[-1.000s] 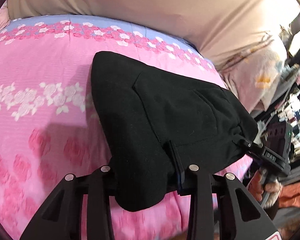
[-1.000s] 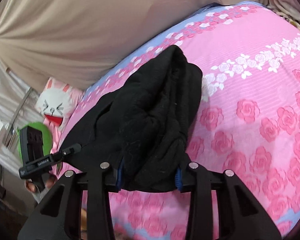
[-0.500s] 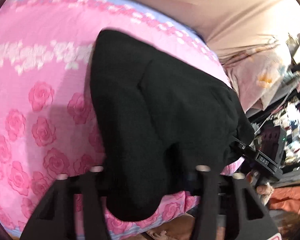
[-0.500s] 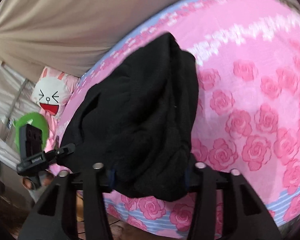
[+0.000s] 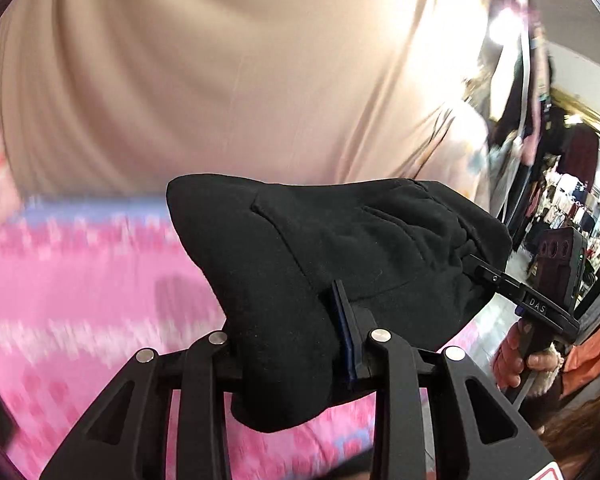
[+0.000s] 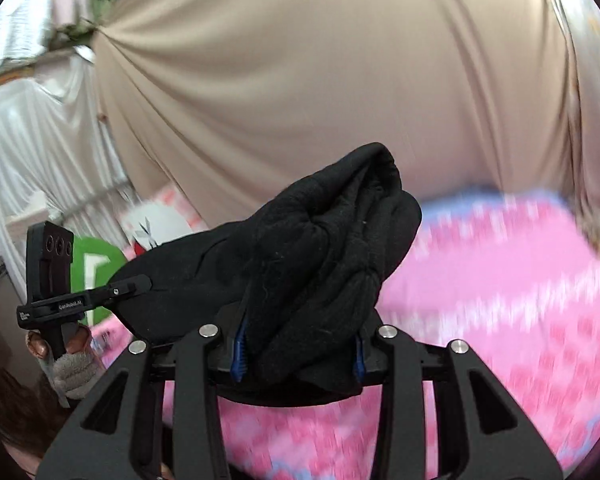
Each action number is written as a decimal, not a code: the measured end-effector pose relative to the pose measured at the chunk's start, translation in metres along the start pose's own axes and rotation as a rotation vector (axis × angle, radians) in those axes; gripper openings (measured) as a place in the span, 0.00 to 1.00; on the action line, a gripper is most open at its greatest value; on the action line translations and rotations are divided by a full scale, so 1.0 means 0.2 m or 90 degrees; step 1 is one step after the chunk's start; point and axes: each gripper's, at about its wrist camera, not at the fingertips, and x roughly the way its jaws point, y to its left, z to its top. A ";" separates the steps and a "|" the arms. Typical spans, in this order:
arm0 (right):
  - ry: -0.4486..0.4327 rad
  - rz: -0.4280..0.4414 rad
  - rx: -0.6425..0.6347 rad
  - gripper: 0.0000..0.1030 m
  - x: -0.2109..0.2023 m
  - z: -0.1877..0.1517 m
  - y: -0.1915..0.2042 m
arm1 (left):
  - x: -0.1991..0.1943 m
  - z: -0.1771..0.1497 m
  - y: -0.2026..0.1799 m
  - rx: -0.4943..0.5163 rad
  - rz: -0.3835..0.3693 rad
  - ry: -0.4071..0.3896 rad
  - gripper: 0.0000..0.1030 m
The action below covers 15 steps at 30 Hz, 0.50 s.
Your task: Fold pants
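We see the black pants (image 5: 340, 248) held up above the pink bed (image 5: 80, 288) — the left claw (image 5: 292, 352), its jaws just tightened, clamps one bunched end, the right claw (image 6: 300, 344) the other, a beige curtain (image 6: 320, 80) far behind.

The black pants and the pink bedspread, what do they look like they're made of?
Pants: likely fleece or brushed knit, matte and fuzzy, with soft thick folds. Bedspread: probably thin printed woven cloth with a rose pattern; motion blur hides its weave.
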 end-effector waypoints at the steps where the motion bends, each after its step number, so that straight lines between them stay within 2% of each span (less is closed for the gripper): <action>1: -0.024 0.002 -0.019 0.35 -0.01 0.03 0.03 | -0.05 0.04 -0.03 0.022 0.003 -0.033 0.27; 3: -0.082 0.011 -0.060 0.35 -0.04 0.10 0.09 | -0.12 0.10 -0.06 0.047 0.009 -0.080 0.27; 6: -0.136 0.033 -0.078 0.35 -0.06 0.21 0.12 | -0.20 0.19 -0.07 0.070 0.010 -0.142 0.28; 11: -0.212 0.064 -0.091 0.36 -0.07 0.37 0.13 | -0.30 0.34 -0.13 0.109 0.019 -0.236 0.28; 15: -0.249 0.085 -0.087 0.36 -0.01 0.47 0.11 | -0.33 0.44 -0.16 0.136 0.029 -0.289 0.29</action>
